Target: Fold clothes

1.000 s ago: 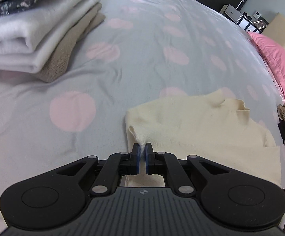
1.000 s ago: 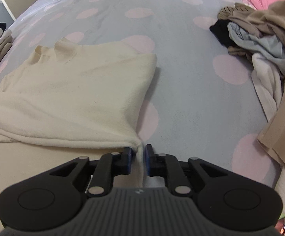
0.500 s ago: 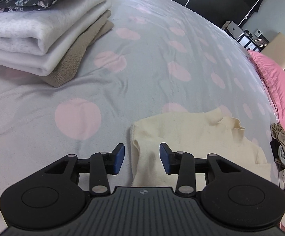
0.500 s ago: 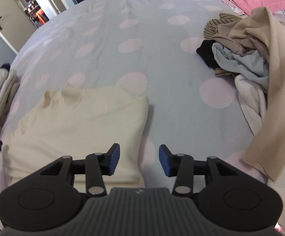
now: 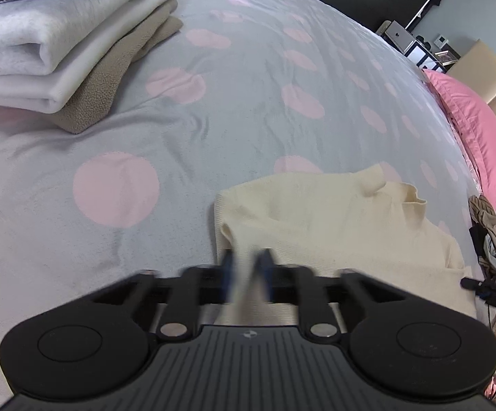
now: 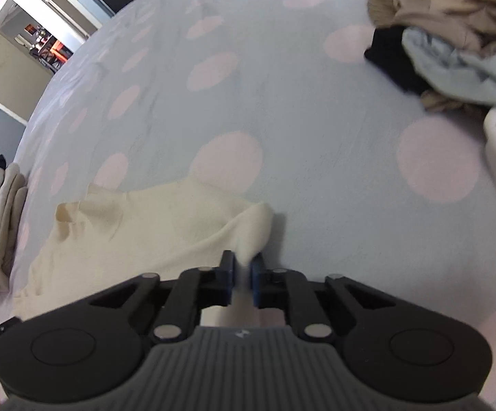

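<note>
Cream sweater (image 5: pixel 333 226) lies partly folded on a grey bedspread (image 5: pixel 196 137) with pink dots, directly ahead of both hand-held grippers. Its collar sits at the far side, and one doubled layer already rests across the body. The left gripper (image 5: pixel 247 267) is motion-blurred; its blue-padded fingers stand close together over the garment's near left edge, and whether they are pinching cloth cannot be told. The right gripper (image 6: pixel 243 274) has its fingers narrowed onto the sweater's (image 6: pixel 152 226) near right corner, with fabric bunched up between the pads.

By the look of it, this garment is midway through folding: at least one more fold seems needed, then a move to the finished stack. A pile of folded clothes (image 5: pixel 52 44), white, beige and a dark floral piece on top, sits ahead and to the left of the left gripper. A heap of unfolded clothes (image 6: pixel 453 41) lies ahead and to the right of the right gripper, so more work remains. A pink pillow (image 5: pixel 470 130) rests far right. Nothing blocks the bedspread between the sweater and the stack.
</note>
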Demonstrator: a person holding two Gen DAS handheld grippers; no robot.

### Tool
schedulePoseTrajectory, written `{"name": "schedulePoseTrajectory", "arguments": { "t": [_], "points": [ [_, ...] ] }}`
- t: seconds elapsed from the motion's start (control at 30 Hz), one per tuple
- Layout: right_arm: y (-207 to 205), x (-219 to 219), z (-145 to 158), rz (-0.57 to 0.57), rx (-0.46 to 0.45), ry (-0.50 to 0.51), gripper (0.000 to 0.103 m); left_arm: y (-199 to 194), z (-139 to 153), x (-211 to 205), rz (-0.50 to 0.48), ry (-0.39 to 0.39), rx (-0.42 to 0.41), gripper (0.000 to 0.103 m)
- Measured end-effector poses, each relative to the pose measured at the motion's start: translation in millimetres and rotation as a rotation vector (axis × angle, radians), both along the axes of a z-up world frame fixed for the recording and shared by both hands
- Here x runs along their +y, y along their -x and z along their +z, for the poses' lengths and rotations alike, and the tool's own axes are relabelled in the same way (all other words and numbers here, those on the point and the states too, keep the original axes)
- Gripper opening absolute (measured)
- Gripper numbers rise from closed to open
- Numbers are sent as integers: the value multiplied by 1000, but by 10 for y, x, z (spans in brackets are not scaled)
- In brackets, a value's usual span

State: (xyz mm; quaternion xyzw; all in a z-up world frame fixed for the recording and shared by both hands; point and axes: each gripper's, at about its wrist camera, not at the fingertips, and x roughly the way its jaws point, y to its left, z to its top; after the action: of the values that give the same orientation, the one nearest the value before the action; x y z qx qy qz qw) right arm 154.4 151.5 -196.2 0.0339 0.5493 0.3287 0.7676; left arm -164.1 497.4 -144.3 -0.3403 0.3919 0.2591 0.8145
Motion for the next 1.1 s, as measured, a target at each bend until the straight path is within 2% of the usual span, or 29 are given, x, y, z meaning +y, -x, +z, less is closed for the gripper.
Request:
{"name": "schedulePoseTrajectory", "arguments": {
  "t": [0.17,0.27,0.3,0.33,0.37,0.4,0.47,0.57,0.67,0.73,0.77,0.8,0.83,0.87,1.0,1.1],
  "points": [
    [-13,48,-91,18,-62,55,9,-96,-54,-109,-62,-21,59,5],
    [-21,27,-55,28,-59,63,12,-60,-62,-107,-54,-4,62,6],
    [-25,-5,-25,24,-50,62,18,-36,-46,-104,-48,6,57,12],
    [-10,-53,17,20,-49,62,30,-16,-17,-109,-44,13,52,16],
    [17,-106,63,22,-56,60,36,6,12,-122,-43,16,46,25],
    [55,-157,99,27,-56,57,39,28,41,-137,-42,19,40,32],
    [165,-253,138,49,-31,45,39,61,90,-181,-47,20,35,41],
    [328,-389,187,80,7,29,45,88,120,-287,-65,18,44,42],
    [487,-442,161,111,18,47,45,97,100,-393,-85,10,70,42],
    [574,-435,140,131,-6,87,43,88,89,-452,-99,-17,101,33],
    [611,-430,126,142,-17,104,40,89,79,-458,-97,-19,107,25],
    [636,-423,107,152,-25,115,25,91,69,-460,-93,-20,111,14],
    [651,-417,85,156,-28,123,18,101,63,-446,-91,-5,103,11],
    [663,-414,68,154,-38,132,17,111,80,-442,-86,-7,97,9],
    [718,-387,55,153,-114,178,11,127,220,-445,-82,-18,74,6],
    [730,-360,8,163,-136,209,11,122,182,-457,-96,-13,114,6]
  ]
}}
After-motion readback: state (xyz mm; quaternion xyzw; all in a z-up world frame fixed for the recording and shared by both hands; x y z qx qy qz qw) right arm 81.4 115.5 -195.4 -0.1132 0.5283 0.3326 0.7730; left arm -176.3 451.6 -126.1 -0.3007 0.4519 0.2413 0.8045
